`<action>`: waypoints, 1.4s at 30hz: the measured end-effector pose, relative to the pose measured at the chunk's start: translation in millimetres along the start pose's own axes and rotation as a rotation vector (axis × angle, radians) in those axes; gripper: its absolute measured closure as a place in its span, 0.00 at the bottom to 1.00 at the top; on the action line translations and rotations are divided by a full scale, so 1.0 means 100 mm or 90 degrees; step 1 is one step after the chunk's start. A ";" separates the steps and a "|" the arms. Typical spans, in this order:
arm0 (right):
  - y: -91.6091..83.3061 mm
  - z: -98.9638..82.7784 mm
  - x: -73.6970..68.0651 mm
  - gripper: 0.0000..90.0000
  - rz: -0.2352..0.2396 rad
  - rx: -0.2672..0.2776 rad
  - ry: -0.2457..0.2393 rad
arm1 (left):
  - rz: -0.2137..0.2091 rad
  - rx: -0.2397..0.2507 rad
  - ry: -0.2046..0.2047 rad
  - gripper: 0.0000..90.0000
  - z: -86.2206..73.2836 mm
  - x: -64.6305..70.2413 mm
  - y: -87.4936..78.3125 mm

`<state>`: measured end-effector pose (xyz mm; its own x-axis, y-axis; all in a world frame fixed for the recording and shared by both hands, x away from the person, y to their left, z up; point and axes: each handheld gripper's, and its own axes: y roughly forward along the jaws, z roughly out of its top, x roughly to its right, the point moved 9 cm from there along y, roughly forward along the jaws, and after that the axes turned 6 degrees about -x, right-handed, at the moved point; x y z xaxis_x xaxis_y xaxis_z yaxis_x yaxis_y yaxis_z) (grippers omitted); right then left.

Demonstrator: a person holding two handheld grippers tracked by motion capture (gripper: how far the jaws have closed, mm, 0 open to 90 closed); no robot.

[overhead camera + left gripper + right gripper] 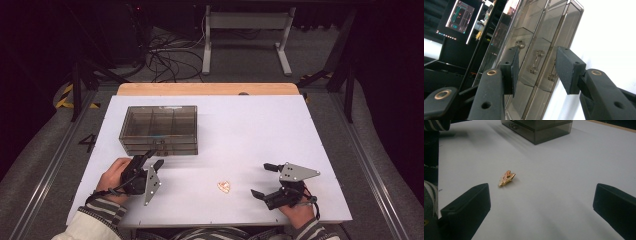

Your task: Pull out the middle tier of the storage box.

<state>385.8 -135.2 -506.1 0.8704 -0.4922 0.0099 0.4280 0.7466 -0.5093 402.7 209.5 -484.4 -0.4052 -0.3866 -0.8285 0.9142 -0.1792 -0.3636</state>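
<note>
Lining up half-open left tongs [536, 68], clamping nothing, on drawer handle [535, 61] of smoked box [159, 129] at tabletop's [250, 130] back left; centring advisable; right tongs [266, 180] idling wide apart beside gold clip [506, 178].

One smoky drawer box [159, 129] — one gold hair clip [224, 186].

From above our side we look forward and down over the whole counter [250, 125], while our left tongs' camera sits close against the smoky drawer box [541, 37] and our right one looks low across the counter toward that same box.
</note>
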 end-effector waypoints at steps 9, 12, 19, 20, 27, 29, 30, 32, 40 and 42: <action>0.00 0.00 0.00 0.02 -0.001 -0.001 0.003 | 0.028 -0.023 0.016 0.61 -0.05 0.00 0.04; 0.00 0.00 0.01 0.02 -0.002 -0.002 0.003 | 0.048 -0.026 0.035 0.62 -0.05 -0.02 0.07; 0.00 0.00 0.01 0.02 -0.002 -0.002 0.003 | 0.078 -0.046 0.050 0.64 -0.08 -0.01 0.11; 0.00 0.00 0.01 0.02 -0.002 -0.002 0.003 | 0.078 -0.046 0.046 0.64 -0.08 0.01 0.12; 0.01 -0.01 0.01 0.02 -0.005 -0.004 0.002 | 0.104 -0.068 0.078 0.65 -0.10 0.01 0.16; 0.01 -0.01 0.00 0.02 -0.004 -0.005 0.002 | 0.105 -0.073 0.081 0.66 -0.11 0.01 0.17; 0.01 -0.01 0.00 0.02 -0.004 -0.005 0.002 | 0.105 -0.075 0.079 0.67 -0.11 0.02 0.18; 0.01 -0.01 0.00 0.02 -0.004 -0.005 0.001 | 0.107 -0.077 0.084 0.67 -0.12 0.02 0.19; 0.02 -0.01 0.00 0.02 -0.007 -0.009 -0.002 | 0.100 -0.105 0.106 0.67 -0.17 0.07 0.27; 0.02 -0.01 0.00 0.02 -0.007 -0.009 -0.002 | 0.108 -0.108 0.108 0.68 -0.18 0.05 0.29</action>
<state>386.4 -134.6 -507.7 0.8665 -0.4988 0.0184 0.4342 0.7350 -0.5209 426.9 218.2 -506.6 -0.2518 -0.2386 -0.9379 0.9630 0.0347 -0.2673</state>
